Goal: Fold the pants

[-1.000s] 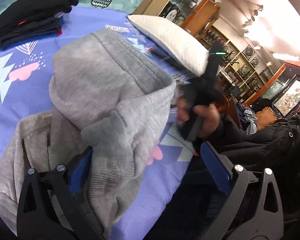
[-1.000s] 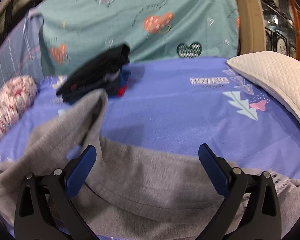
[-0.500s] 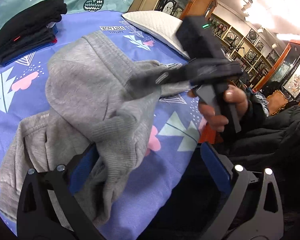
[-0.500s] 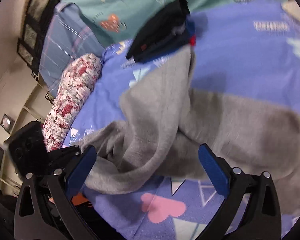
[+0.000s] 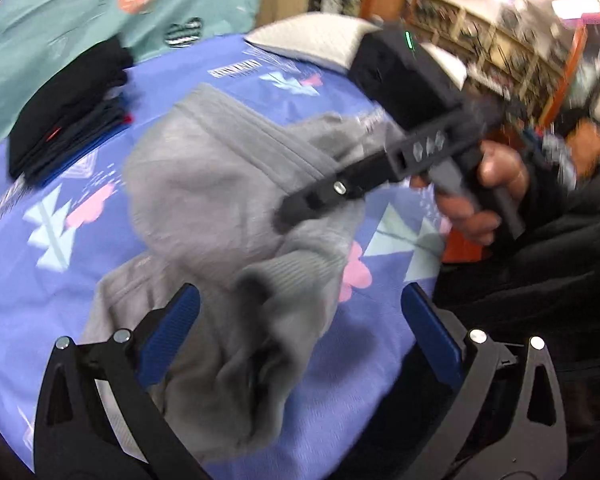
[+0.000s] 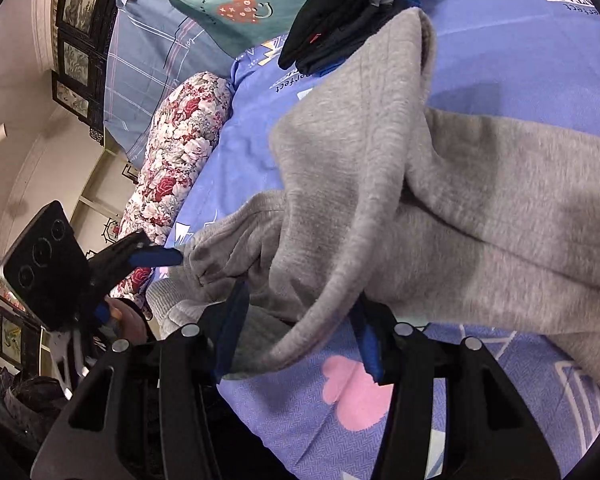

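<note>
Right wrist view, right gripper jaws partly closed around a fold of grey sweatpants heaped on purple bedsheet, left gripper jaws spread wide over near hem, dark folded clothes far left, white pillow far right.

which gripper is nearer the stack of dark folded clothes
Right, narrowly. The right gripper is over the middle of the gray pants, toward the dark stack. The left gripper hangs back at the bed's near edge.
</note>
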{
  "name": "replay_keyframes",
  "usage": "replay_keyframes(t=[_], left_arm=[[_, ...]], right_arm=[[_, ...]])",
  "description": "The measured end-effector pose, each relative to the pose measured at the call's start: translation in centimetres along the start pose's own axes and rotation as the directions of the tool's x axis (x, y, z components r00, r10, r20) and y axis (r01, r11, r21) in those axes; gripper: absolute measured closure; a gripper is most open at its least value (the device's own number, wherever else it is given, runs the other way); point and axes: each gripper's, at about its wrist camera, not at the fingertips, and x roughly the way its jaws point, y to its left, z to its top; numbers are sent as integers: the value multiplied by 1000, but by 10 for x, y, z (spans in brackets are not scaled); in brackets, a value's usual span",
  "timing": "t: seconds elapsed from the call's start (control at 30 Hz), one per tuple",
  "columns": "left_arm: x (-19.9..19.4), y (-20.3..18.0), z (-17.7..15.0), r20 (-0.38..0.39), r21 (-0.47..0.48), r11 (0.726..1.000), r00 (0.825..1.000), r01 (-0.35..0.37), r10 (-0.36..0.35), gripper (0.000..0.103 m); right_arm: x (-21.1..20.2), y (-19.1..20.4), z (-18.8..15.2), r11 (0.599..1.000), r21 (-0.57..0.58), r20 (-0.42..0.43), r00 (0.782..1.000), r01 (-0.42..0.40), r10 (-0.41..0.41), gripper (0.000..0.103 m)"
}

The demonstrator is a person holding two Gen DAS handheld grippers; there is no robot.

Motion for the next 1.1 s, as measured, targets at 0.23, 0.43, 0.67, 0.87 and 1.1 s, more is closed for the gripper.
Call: replay_keyframes(t=[0.23,0.43,0.67,0.87,1.1], left_arm=[[28,17,8,9,-140,990,1000,24,-23,77],[-7,46,2,69,-261,965,997,-18,37,84],[-101,118,-20,250,-507,859,942,-70,224,86],[-135,163,-53,266,-630,774,917,-67,297,86],[-136,162,-47,277,-625,778,914,-62,295,86]], right_arm=[[-6,3,2,998,-35,21,999,48,-47,50],[-47,-12,5,992,-28,168,979,123,-117,32],[-133,-55,1,885,110,358,812,453,-460,26],[-160,-76,-12,779,73,318,725,623,-610,19],[-142,-71,-42,625,-219,303,661,750,-687,19]])
